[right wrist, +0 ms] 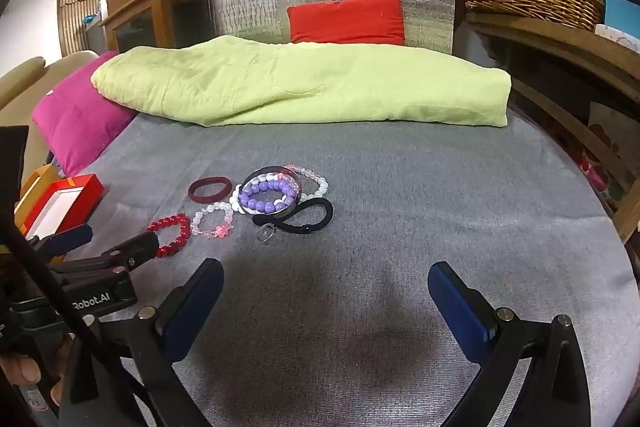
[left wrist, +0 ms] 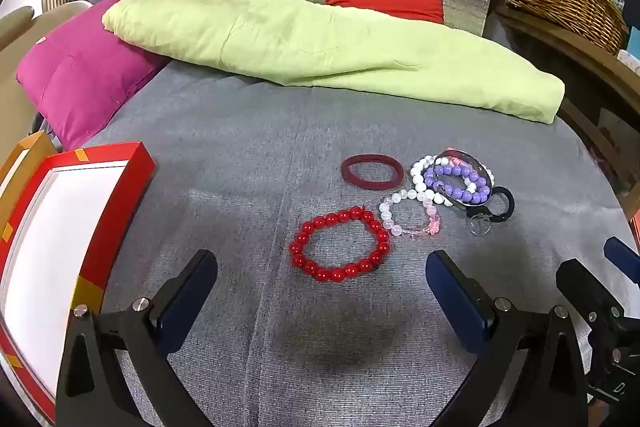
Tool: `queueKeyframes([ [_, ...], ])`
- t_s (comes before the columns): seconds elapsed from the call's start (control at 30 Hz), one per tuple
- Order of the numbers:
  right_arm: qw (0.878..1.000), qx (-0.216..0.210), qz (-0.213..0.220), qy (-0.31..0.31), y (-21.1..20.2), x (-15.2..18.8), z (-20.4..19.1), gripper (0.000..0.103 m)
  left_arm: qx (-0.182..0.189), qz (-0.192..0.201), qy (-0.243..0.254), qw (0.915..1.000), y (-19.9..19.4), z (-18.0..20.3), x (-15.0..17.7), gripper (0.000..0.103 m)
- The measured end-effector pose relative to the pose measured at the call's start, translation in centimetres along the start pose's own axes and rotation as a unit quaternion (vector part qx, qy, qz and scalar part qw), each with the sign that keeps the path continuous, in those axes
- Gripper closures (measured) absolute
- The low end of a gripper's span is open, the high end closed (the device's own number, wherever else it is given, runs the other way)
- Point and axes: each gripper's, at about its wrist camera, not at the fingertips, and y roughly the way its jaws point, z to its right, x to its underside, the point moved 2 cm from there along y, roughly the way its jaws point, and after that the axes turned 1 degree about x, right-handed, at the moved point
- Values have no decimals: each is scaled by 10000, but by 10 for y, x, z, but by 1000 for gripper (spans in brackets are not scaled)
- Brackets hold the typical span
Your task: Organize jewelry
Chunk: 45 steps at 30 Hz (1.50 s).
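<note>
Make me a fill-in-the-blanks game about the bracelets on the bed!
1. The bracelet nearest the left tongs is ____.
2. The purple beads lie inside a ____ ring.
3. The box has a red rim and a ____ inside.
4. Both tongs are ____; the right tongs hold nothing.

Missing words: red; metal; white; open

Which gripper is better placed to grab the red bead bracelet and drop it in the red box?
Left. The left gripper is open with the red bead bracelet directly ahead between its fingers, and the red box lies on its side. The right gripper faces bare grey cloth.
</note>
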Motion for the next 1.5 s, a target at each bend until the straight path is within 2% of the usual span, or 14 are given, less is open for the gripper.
queueKeyframes([
  [1.33,9999,60,111,-87,-4,-3,1,0,15,-93,-69,9999,3,-2,-1,0],
  [1.5,9999,-69,-10,78,-4,-2,1,0,11,-92,-72,9999,3,-2,0,0],
])
